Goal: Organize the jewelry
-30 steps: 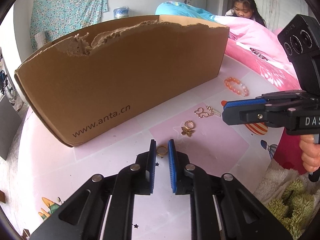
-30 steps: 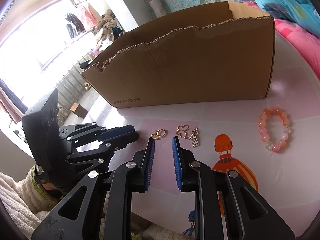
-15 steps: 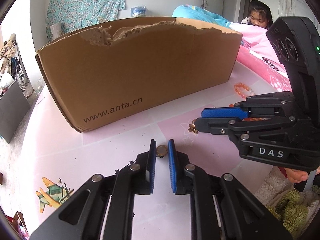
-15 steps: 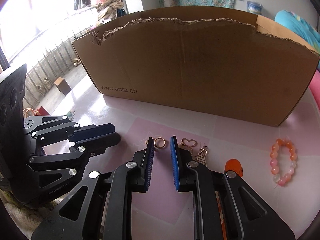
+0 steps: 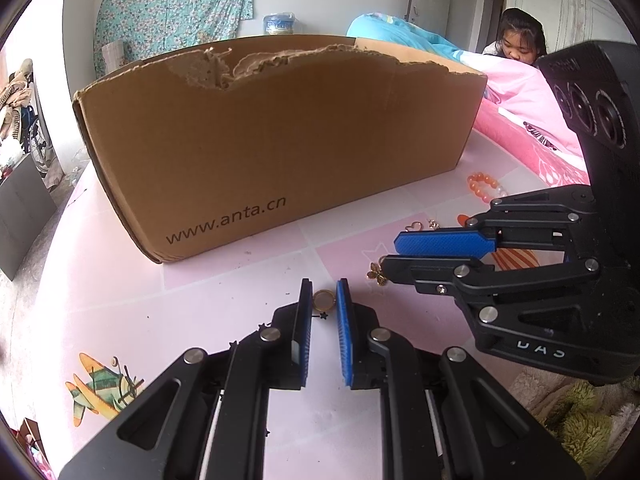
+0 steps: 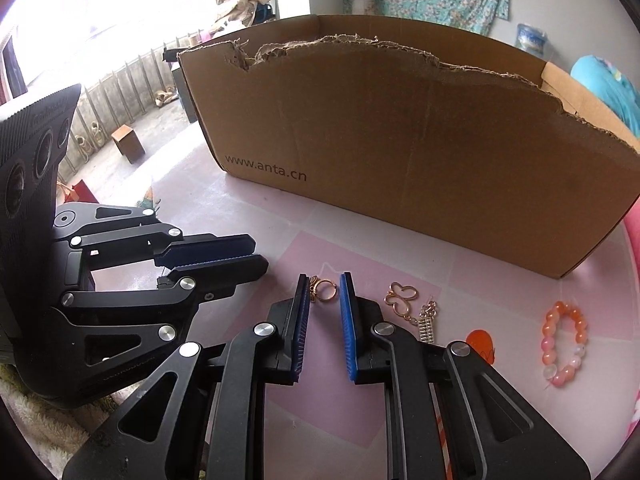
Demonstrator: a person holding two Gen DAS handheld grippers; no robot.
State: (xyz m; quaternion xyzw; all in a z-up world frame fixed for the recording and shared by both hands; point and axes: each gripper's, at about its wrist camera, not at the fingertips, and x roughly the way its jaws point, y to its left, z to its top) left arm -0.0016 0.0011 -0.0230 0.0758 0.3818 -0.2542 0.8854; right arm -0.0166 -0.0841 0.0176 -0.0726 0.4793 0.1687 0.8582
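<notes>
Now, left tongs (image 5: pixel 324 294): my blue pads are clamped on a small gold ring (image 5: pixel 323 300), low over the pink table (image 5: pixel 120 280).
Right tongs (image 6: pixel 325 289): jaws drawn narrow around a gold ring with a flower charm (image 6: pixel 323 290); whether both pads press it I cannot tell.
Loose jewelry: heart-shaped gold pendant (image 6: pixel 401 295) just right of my right tongs, orange bead bracelet (image 6: pixel 564 342) farther right.
Cardboard box (image 5: pixel 280 148): behind everything, top edge torn.
</notes>
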